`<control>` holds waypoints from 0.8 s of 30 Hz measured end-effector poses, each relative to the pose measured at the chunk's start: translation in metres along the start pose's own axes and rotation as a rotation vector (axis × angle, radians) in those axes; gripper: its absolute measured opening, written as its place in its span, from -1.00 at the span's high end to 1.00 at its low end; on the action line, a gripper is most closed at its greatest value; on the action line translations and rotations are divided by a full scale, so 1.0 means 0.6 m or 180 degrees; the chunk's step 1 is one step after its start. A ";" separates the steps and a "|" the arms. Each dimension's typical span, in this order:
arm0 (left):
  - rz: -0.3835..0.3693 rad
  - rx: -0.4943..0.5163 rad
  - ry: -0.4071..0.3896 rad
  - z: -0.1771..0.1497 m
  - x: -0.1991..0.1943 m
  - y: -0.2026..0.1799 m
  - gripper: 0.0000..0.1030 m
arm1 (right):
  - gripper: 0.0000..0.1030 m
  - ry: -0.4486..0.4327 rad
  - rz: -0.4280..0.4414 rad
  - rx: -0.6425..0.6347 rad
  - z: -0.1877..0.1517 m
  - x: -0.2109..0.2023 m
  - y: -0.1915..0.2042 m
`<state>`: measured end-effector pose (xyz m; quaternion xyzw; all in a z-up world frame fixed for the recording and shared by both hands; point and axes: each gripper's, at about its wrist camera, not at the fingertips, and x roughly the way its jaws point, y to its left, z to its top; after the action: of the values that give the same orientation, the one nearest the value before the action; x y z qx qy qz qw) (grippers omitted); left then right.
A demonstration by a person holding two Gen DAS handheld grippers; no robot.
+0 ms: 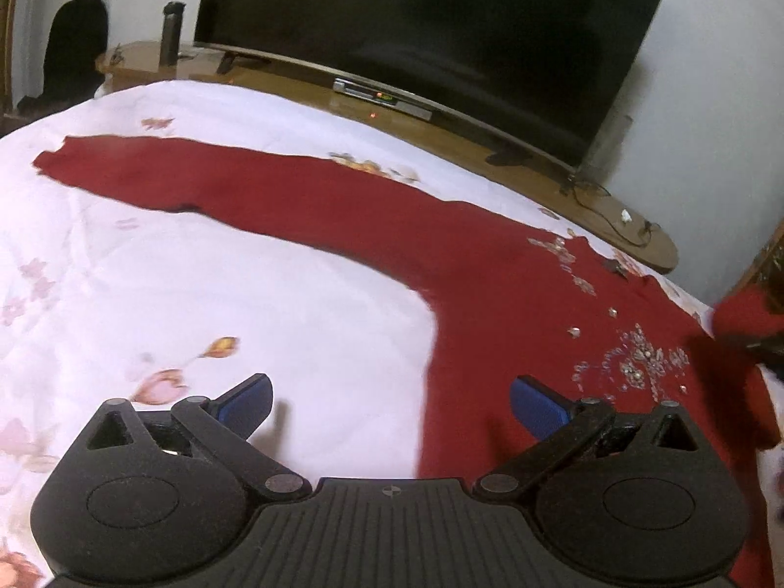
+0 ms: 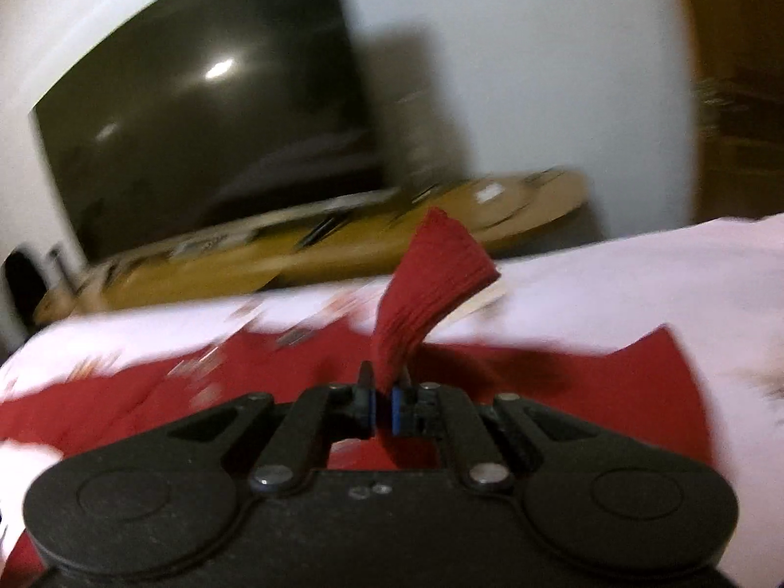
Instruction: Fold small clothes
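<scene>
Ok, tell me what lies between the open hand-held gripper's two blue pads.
In the left wrist view, the left hand-held gripper spans bare floral bedspread and the red garment's edge.

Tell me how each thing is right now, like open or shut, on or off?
Left gripper: open, holding nothing.
Right gripper: shut on the red sweater's cuff.
Red sweater: spread out, one sleeve flat, not folded yet.
TV: screen dark.
Bottle: upright.

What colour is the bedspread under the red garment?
Pale pink-white with scattered flowers: bedspread, clearest in the left wrist view.
</scene>
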<state>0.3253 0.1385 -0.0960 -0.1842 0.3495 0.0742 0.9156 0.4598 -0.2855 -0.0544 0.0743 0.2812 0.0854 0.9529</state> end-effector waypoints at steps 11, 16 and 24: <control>-0.0643 -0.0032 0.0216 0.033 0.055 -0.050 -0.16 | 0.06 0.0204 0.0114 -0.0596 -0.090 0.011 0.120; -0.1380 -0.0147 0.0501 0.048 0.148 -0.173 -0.16 | 0.08 0.0133 -0.0129 -0.0199 -0.102 -0.067 0.046; -0.1398 -0.0061 0.0813 0.051 0.275 -0.292 -0.15 | 0.06 0.0077 -0.0426 0.0135 -0.119 -0.123 -0.058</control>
<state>0.5132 -0.0101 -0.1352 -0.2723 0.4133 -0.1470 0.8564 0.3639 -0.3280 -0.0820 0.0745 0.2988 0.0164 0.9513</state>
